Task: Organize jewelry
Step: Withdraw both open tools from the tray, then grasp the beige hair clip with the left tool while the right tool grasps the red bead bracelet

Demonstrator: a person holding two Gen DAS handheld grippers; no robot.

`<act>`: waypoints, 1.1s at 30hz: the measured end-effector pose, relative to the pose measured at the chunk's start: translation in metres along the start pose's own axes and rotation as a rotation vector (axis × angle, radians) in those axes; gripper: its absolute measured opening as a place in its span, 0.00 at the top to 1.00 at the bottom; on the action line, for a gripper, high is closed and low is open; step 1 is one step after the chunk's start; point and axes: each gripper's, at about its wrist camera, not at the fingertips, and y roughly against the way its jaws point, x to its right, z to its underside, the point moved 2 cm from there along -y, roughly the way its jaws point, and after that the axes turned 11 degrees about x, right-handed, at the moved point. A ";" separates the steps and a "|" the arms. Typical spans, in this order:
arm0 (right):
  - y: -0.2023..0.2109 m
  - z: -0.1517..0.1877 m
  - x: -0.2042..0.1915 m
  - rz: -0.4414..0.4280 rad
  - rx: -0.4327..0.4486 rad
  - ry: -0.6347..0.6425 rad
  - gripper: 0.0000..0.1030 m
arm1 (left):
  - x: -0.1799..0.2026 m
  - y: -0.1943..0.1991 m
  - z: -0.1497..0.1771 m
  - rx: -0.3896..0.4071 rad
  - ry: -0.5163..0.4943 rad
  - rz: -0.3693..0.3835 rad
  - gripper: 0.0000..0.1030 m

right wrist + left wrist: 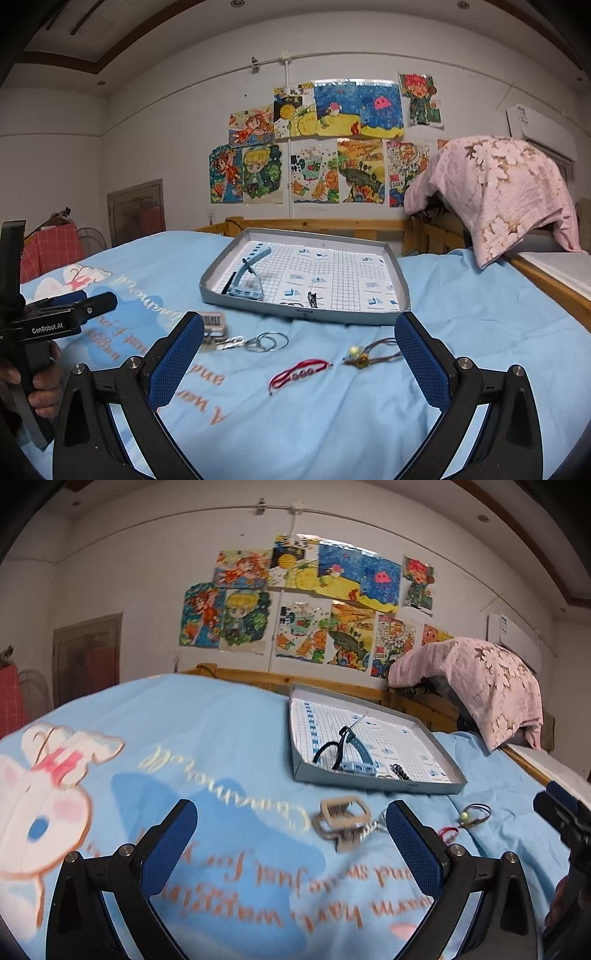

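Left wrist view first: left gripper [291, 834] low over the light blue bedsheet [221, 746], jaws spread wide, nothing between the blue pads [168, 849]. Just ahead, blurred, a square beige keychain charm [341, 818] lying on the sheet with a bit of metal chain trailing toward the right-hand pad. Off to the right, a brown cord bracelet [476, 812] with a pale green bead, and beside it a glimpse of a red string bracelet [448, 832]. Farther back, a shallow grey tray [373, 784] lined with gridded paper, holding a blue-strapped watch [351, 749] and some small dark pieces near the front wall, too small to name. At the far right edge, the right gripper [565, 812] partly visible.

Over to the right wrist view: right gripper [299, 365] likewise wide apart, empty, hovering above the sheet. Between the fingers, flat on the fabric: red string bracelet [297, 373] near centre, brown cord bracelet [369, 354] just right of it, metal key rings [267, 341] with the charm [212, 325] to the left. Grey tray [303, 314] beyond, watch [245, 280] at its left side. Left gripper [70, 310] at the left edge, gripped by a hand [40, 384]. Pink floral blanket [495, 188] draped over the wooden bed rail at right.
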 end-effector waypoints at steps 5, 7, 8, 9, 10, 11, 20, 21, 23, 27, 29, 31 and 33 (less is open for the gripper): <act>-0.028 0.003 0.012 0.020 -0.018 -0.044 0.02 | 0.013 -0.038 0.004 -0.056 -0.098 0.096 0.00; -0.038 0.011 0.016 0.023 -0.040 -0.061 0.02 | 0.016 -0.052 0.009 -0.095 -0.126 0.123 0.00; -0.042 0.015 0.017 0.022 -0.053 -0.068 0.02 | 0.019 -0.061 0.011 -0.118 -0.144 0.134 0.00; -0.046 0.021 0.017 0.004 -0.069 -0.078 0.02 | 0.021 -0.069 0.013 -0.142 -0.161 0.148 0.00; -0.049 0.026 0.017 -0.010 -0.082 -0.081 0.02 | 0.023 -0.076 0.015 -0.165 -0.178 0.164 0.00; -0.052 0.031 0.017 -0.018 -0.098 -0.084 0.02 | 0.025 -0.082 0.016 -0.182 -0.193 0.182 0.00; -0.081 0.063 0.019 -0.099 -0.252 -0.123 0.02 | 0.019 -0.112 0.027 -0.258 -0.142 0.282 0.00; -0.083 0.065 0.019 -0.101 -0.267 -0.125 0.03 | 0.018 -0.115 0.029 -0.265 -0.130 0.288 0.00; -0.092 0.071 0.016 -0.116 -0.316 -0.128 0.15 | 0.017 -0.120 0.033 -0.277 -0.114 0.300 0.00; -0.109 0.082 0.011 -0.121 -0.402 -0.140 0.32 | 0.025 -0.128 0.037 -0.294 -0.128 0.332 0.01; -0.115 0.087 0.011 -0.131 -0.430 -0.168 0.37 | 0.030 -0.130 0.039 -0.302 -0.149 0.347 0.04; -0.120 0.091 0.011 -0.135 -0.449 -0.197 0.38 | 0.036 -0.132 0.042 -0.313 -0.172 0.359 0.08; -0.122 0.092 0.010 -0.143 -0.452 -0.220 0.38 | 0.038 -0.133 0.045 -0.323 -0.187 0.374 0.12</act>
